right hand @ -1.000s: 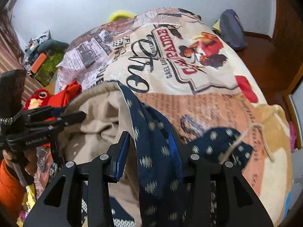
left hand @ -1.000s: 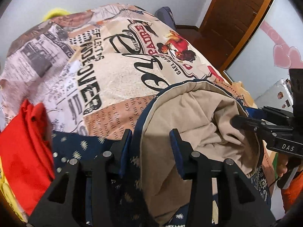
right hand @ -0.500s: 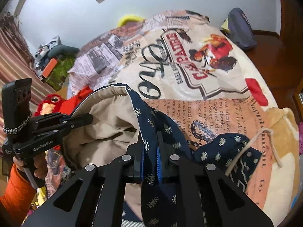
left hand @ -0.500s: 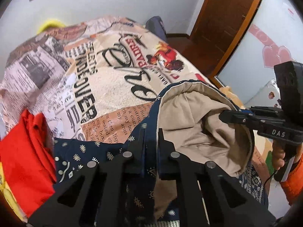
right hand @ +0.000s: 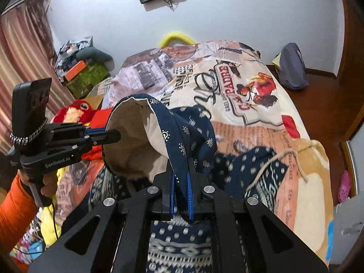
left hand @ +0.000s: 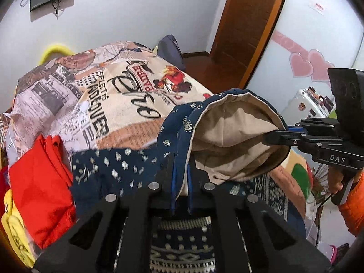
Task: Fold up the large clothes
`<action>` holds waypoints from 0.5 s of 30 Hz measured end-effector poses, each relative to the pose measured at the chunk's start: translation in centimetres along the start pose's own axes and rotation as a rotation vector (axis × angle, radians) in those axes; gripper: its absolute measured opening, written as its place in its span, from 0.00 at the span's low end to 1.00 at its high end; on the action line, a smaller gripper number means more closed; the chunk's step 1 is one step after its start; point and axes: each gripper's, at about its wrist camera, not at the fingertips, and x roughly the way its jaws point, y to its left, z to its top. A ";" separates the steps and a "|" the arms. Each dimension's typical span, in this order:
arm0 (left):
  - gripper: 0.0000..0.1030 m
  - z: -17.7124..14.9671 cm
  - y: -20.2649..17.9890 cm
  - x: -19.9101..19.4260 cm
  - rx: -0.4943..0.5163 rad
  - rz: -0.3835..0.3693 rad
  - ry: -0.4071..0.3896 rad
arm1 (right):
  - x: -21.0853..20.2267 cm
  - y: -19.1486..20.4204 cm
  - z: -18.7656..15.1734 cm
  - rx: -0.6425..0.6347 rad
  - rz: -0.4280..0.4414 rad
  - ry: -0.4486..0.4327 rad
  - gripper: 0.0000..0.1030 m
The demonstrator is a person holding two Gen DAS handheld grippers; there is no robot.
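both claws, left claw [left hand: 180, 190] and right claw [right hand: 180, 196], clenched on navy patterned garment [left hand: 218, 136] hem, lifted over the bed [left hand: 118, 104]. soft, lined, bulky; likely sags, so grip the seamed edges.

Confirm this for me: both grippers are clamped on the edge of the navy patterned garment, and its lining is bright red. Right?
Not quite. Both the left gripper and right gripper are shut on the navy patterned garment, but its lining is beige, not red. Both wrist views show it; the red fabric is a separate item lying beside it on the bed.
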 end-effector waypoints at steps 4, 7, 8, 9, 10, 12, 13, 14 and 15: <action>0.07 -2.0 0.0 -0.5 -0.020 -0.033 0.032 | -0.1 1.0 -1.9 -0.013 0.001 0.036 0.08; 0.07 -4.0 -0.2 -0.4 -0.022 -0.098 0.093 | 0.2 1.6 -3.4 -0.029 0.007 0.079 0.08; 0.07 -4.7 -0.4 -0.2 -0.012 -0.100 0.115 | 0.5 1.8 -3.9 -0.036 0.008 0.097 0.08; 0.07 -5.3 -0.7 -0.1 0.000 -0.096 0.132 | 0.6 1.9 -4.4 -0.039 0.010 0.114 0.08; 0.07 -6.0 -1.0 0.1 0.016 -0.087 0.149 | 0.8 2.1 -4.8 -0.044 0.015 0.131 0.08; 0.07 -7.2 -1.5 0.4 0.044 -0.067 0.170 | 1.1 2.3 -5.6 -0.051 0.025 0.158 0.10; 0.07 -7.7 -1.7 0.5 0.051 -0.062 0.179 | 1.2 2.4 -5.9 -0.053 0.027 0.166 0.11; 0.07 -8.3 -1.9 0.7 0.052 -0.061 0.189 | 1.3 2.4 -6.2 -0.057 0.027 0.173 0.11; 0.07 -8.7 -2.0 0.8 0.050 -0.062 0.197 | 1.5 2.5 -6.6 -0.059 0.029 0.178 0.11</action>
